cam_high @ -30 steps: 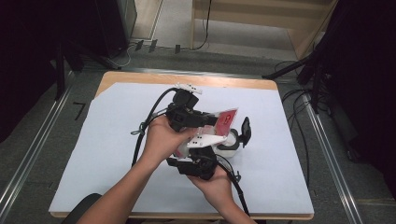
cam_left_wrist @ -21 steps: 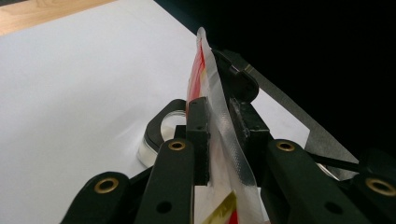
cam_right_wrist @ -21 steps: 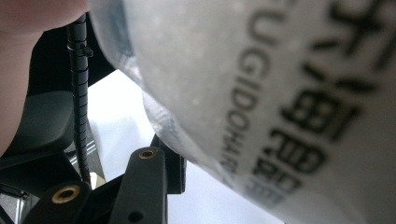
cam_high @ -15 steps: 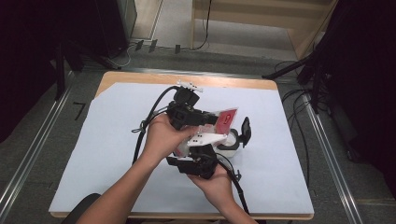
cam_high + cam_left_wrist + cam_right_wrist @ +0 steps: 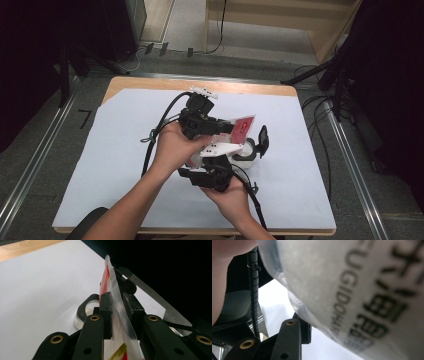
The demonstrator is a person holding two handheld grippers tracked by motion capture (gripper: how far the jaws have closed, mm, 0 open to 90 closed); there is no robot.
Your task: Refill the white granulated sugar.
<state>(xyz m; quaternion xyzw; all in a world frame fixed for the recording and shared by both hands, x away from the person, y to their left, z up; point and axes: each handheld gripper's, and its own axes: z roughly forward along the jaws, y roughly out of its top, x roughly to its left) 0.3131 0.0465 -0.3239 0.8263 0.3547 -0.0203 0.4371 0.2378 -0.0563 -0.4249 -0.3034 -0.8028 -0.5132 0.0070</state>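
Nothing moved; left hand-held gripper clamps red packet; jar beneath.

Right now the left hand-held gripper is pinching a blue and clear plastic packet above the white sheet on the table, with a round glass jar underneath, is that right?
Not quite: the plastic packet is red and clear, not blue. The left gripper view shows it clamped between the jaws of the left hand-held gripper, above the white sheet, with the round glass jar underneath.
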